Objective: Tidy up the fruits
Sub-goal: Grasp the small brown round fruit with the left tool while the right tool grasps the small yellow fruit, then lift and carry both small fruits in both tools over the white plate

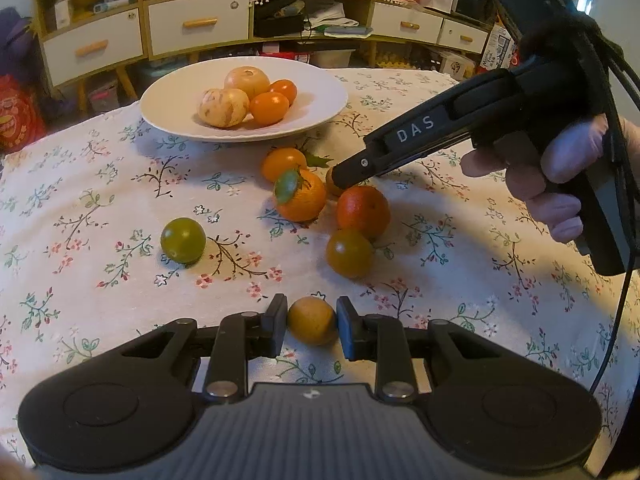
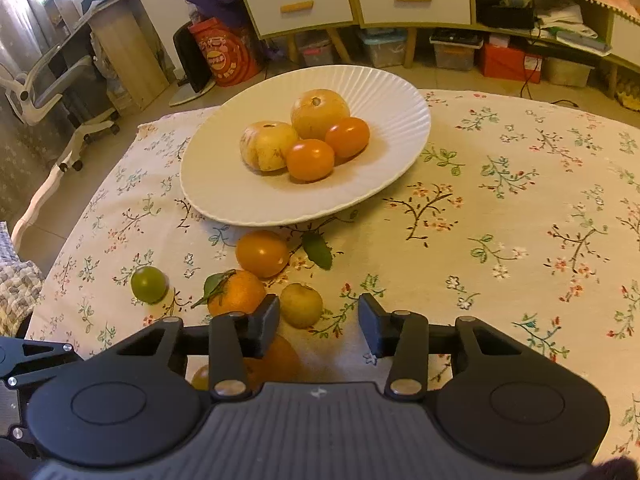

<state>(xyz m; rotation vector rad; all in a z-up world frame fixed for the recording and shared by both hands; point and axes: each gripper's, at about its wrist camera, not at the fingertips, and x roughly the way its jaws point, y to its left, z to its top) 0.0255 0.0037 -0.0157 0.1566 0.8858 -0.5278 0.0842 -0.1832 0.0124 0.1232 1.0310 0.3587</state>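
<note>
A white plate (image 1: 320, 92) holds two pale fruits and two orange fruits; it also shows in the right wrist view (image 2: 400, 92). My left gripper (image 1: 312, 322) has its fingers around a small yellow-orange fruit (image 1: 312, 320) on the cloth. Loose fruit lies ahead: a green one (image 1: 183, 239), a leafy mandarin (image 1: 302, 196), a red-orange one (image 1: 363, 210), an olive-orange one (image 1: 349, 253). My right gripper (image 2: 318, 320) is open over the cloth, a small yellow fruit (image 2: 301, 305) by its left finger, above the cluster (image 1: 344, 174).
The table has a floral cloth (image 2: 520, 200). A loose leaf (image 2: 318, 249) lies near the plate. Shelves and drawers (image 1: 198, 22) stand behind the table; a chair (image 2: 52, 92) stands at the left.
</note>
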